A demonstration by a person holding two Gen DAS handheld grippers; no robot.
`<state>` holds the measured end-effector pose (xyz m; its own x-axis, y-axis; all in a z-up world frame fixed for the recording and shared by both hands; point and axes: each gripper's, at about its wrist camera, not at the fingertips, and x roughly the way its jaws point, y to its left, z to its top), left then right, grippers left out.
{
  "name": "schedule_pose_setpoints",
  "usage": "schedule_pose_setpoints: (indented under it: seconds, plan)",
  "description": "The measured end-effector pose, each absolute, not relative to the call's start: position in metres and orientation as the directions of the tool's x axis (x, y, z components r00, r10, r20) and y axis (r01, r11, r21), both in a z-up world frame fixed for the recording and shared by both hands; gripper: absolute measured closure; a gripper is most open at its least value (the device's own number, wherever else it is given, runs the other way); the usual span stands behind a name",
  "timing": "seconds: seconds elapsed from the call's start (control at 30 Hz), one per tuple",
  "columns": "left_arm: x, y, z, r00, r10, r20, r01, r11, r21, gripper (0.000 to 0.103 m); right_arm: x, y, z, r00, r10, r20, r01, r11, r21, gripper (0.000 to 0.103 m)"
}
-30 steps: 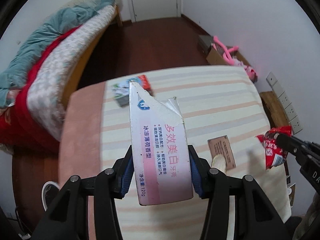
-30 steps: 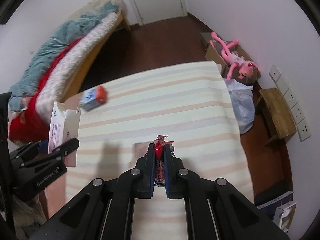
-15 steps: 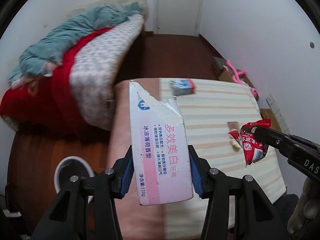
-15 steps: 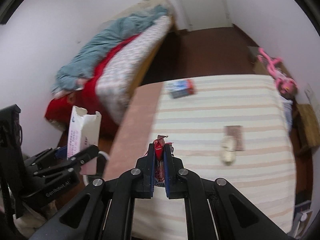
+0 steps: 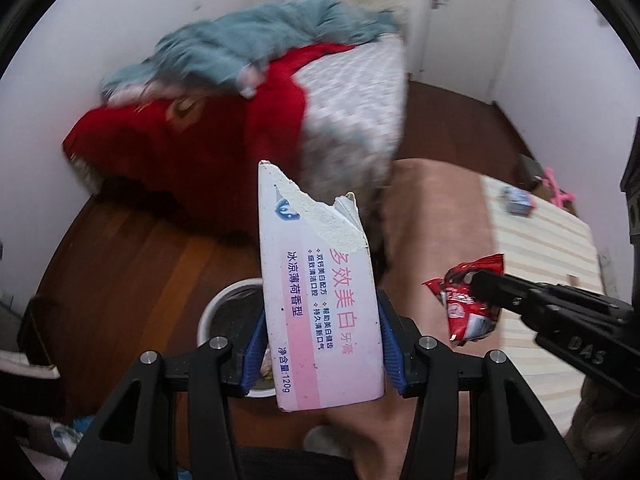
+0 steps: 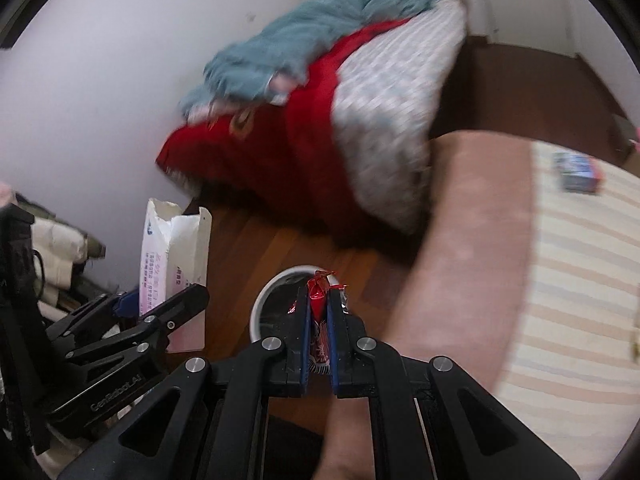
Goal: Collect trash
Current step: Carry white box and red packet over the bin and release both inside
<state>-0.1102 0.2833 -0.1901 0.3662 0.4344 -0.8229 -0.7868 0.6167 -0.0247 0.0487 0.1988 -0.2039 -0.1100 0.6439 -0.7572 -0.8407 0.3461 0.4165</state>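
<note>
The left gripper point(image 5: 320, 344) is clamped on a torn white-and-pink toothpaste box point(image 5: 318, 300), its blue pads pressed against the two long sides near the bottom end; the box stands roughly upright with its ripped top edge pointing away from the camera. Directly behind and below the box sits a round white trash bin point(image 5: 228, 312) with a dark interior, standing on the brown wooden floor point(image 5: 132, 264). The right gripper point(image 6: 318, 320) is closed on a red snack wrapper point(image 6: 319, 300), pinched flat between its pads; in the left wrist view the same wrapper point(image 5: 468, 300) hangs from the fingertips to the right of the box, apart from it. In the right wrist view the wrapper is lined up over the near rim of the bin point(image 6: 276, 292). To the right lies a bed with a striped sheet point(image 6: 580, 280) and a pink edge. A small blue-and-red packet point(image 6: 578, 172) rests on the far part of the sheet. A heap of red, grey-patterned and teal bedding point(image 5: 248, 92) lies beyond the bin, blurred.
</note>
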Motion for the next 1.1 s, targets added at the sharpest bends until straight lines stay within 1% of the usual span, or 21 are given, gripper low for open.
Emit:
schedule_pose_setpoints:
  seconds: [0.1, 0.27, 0.47, 0.6, 0.7, 0.73, 0.77, 0.8, 0.83, 0.9, 0.93, 0.97, 1.03, 1.07, 1.1]
  plan:
    - [-0.13, 0.31, -0.213, 0.33, 0.428, -0.841, -0.818, 0.575, -0.028, 0.057, 0.025, 0.246, -0.238, -0.147, 0.597, -0.789, -0.849, 0.333, 0.41, 0.096]
    - [-0.151, 0.355, -0.263, 0.29, 0.358, -0.887, -0.856, 0.512, -0.073, 0.057, 0.006, 0.301, -0.301, -0.205, 0.507, -0.837, -0.84, 0.348, 0.416, 0.096]
    - [-0.166, 0.416, -0.342, 0.304, 0.15, -0.941, -0.883, 0.416, -0.219, 0.055, 0.001, 0.348, -0.389, -0.313, 0.385, -0.868, -0.792, 0.399, 0.462, 0.096]
    - [-0.173, 0.439, -0.375, 0.293, 0.079, -0.953, -0.9, 0.358, -0.247, 0.054, 0.001, 0.367, -0.433, -0.341, 0.334, -0.879, -0.779, 0.422, 0.463, 0.096]
    - [-0.176, 0.45, -0.393, 0.27, 0.05, -0.962, -0.912, 0.334, -0.238, 0.041, 0.004, 0.376, -0.456, -0.36, 0.312, -0.879, -0.766, 0.439, 0.469, 0.095]
    - [-0.178, 0.453, -0.398, 0.265, 0.042, -0.963, -0.916, 0.323, -0.238, 0.021, 0.004, 0.381, -0.464, -0.361, 0.295, -0.885, -0.764, 0.45, 0.462, 0.094]
    - [-0.181, 0.455, -0.402, 0.265, 0.034, -0.964, -0.92, 0.308, -0.242, 0.004, 0.004, 0.386, -0.47, -0.367, 0.279, -0.887, -0.763, 0.456, 0.459, 0.093]
    - [-0.185, 0.456, -0.405, 0.259, 0.033, -0.965, -0.925, 0.296, -0.238, 0.002, 0.002, 0.39, -0.476, -0.374, 0.265, -0.889, -0.763, 0.457, 0.458, 0.085]
    - [-0.188, 0.457, -0.407, 0.247, 0.034, -0.968, -0.931, 0.287, -0.228, 0.002, 0.003, 0.392, -0.48, -0.376, 0.252, -0.892, -0.765, 0.458, 0.452, 0.076]
    - [-0.196, 0.457, -0.41, 0.214, 0.041, -0.976, -0.94, 0.282, -0.194, 0.002, 0.003, 0.397, -0.484, -0.359, 0.223, -0.906, -0.782, 0.459, 0.423, 0.024]
    - [-0.2, 0.456, -0.411, 0.201, 0.047, -0.979, -0.943, 0.28, -0.18, 0.001, 0.005, 0.396, -0.482, -0.346, 0.222, -0.911, -0.787, 0.459, 0.411, 0.016]
    - [-0.202, 0.455, -0.412, 0.189, 0.05, -0.981, -0.946, 0.278, -0.168, 0.001, 0.005, 0.396, -0.48, -0.335, 0.227, -0.914, -0.795, 0.452, 0.404, 0.012]
    - [-0.208, 0.45, -0.412, 0.163, 0.064, -0.985, -0.951, 0.276, -0.14, 0.001, 0.005, 0.393, -0.475, -0.306, 0.212, -0.928, -0.819, 0.439, 0.37, 0.01]
    - [-0.21, 0.447, -0.411, 0.147, 0.075, -0.986, -0.953, 0.277, -0.121, 0.001, 0.004, 0.391, -0.474, -0.292, 0.198, -0.936, -0.832, 0.429, 0.351, 0.002]
    - [-0.212, 0.445, -0.409, 0.14, 0.083, -0.987, -0.953, 0.28, -0.112, 0.001, 0.003, 0.389, -0.473, -0.28, 0.188, -0.941, -0.842, 0.422, 0.335, 0.0]
